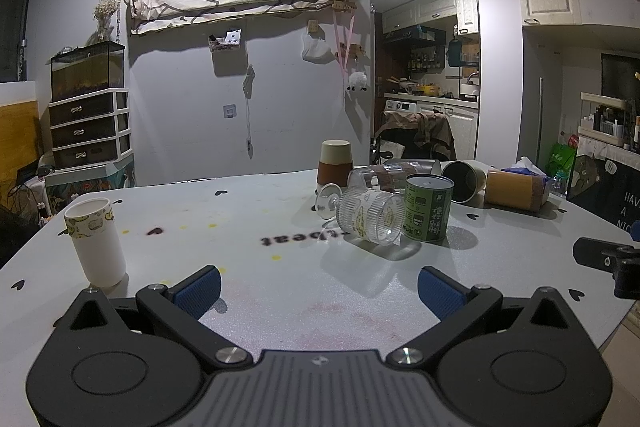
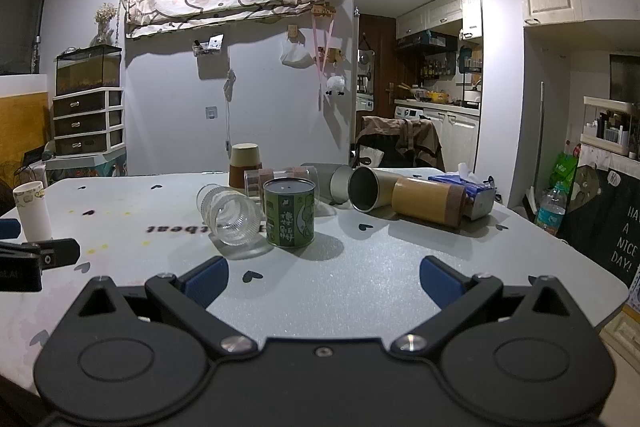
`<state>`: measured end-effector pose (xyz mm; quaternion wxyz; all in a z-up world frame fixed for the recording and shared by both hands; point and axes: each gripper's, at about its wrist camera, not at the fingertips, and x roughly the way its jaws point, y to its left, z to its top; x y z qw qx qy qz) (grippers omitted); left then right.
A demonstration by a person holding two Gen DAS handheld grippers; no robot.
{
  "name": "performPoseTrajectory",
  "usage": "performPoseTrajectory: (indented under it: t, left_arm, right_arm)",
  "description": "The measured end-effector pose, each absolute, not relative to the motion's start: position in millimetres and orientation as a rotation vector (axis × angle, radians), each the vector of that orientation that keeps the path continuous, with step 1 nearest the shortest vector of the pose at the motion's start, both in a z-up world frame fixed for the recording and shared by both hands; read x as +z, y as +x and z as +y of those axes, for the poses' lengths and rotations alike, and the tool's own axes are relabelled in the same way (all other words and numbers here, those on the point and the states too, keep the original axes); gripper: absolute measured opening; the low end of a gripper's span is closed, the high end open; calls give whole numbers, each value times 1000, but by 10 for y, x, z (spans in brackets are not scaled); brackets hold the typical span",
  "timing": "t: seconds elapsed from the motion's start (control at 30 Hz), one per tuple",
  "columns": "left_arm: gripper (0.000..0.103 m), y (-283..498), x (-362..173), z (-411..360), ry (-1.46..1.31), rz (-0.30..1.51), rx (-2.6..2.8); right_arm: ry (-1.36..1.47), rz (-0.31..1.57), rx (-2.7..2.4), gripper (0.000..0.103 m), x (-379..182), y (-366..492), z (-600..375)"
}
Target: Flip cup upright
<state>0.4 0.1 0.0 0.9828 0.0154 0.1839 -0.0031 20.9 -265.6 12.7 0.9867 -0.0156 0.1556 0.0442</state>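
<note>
A ribbed clear glass cup (image 1: 370,217) lies on its side mid-table, mouth toward me; it also shows in the right wrist view (image 2: 231,215). A green can-shaped cup (image 1: 428,207) stands upside down beside it, also in the right wrist view (image 2: 289,213). A brown-and-cream cup (image 1: 335,163) stands upside down behind. A metal cup (image 2: 365,189) and an orange cup (image 2: 428,202) lie on their sides. My left gripper (image 1: 319,287) is open and empty above the table, short of the glass. My right gripper (image 2: 324,281) is open and empty, short of the green cup.
A white cup (image 1: 96,242) stands upright at the table's left. A clear tumbler with a brown band (image 1: 382,177) lies behind the glass. A blue tissue pack (image 2: 468,193) sits at the far right. The table edge (image 2: 600,267) curves away on the right.
</note>
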Motion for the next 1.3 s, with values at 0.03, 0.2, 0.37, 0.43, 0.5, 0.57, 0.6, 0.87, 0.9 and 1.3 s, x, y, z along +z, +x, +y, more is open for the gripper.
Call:
performPoseTrajectory:
  t: [0.03, 0.2, 0.37, 0.43, 0.5, 0.57, 0.6, 0.87, 0.9, 1.3]
  left_arm:
    - [103, 5, 0, 1, 31, 370, -6]
    - [103, 6, -1, 0, 31, 370, -6]
    - [103, 3, -1, 1, 31, 369, -6]
    - [103, 3, -1, 2, 31, 368, -6]
    - [103, 10, -3, 2, 30, 368, -6]
    - [103, 7, -2, 1, 31, 369, -6]
    - [103, 5, -1, 1, 31, 368, -7]
    - [103, -17, 72, 4, 32, 367, -7]
    - [103, -17, 66, 3, 33, 367, -7]
    - [103, -28, 73, -23, 36, 368, -11]
  right_arm:
    - [-31, 313, 88, 103, 125, 207, -2654]
    - [-31, 313, 90, 103, 120, 215, -2658]
    - [-30, 314, 89, 103, 122, 212, -2659]
    - [-30, 313, 89, 103, 124, 208, -2658]
    - [-29, 313, 89, 103, 0, 234, -2681]
    - [-29, 313, 89, 103, -10, 251, -2660]
    - [-29, 314, 89, 103, -5, 248, -2660]
    - [-27, 314, 88, 103, 56, 231, -2661]
    - [-27, 315, 88, 103, 28, 251, -2663]
    - [-34, 314, 97, 103, 35, 296, -2673]
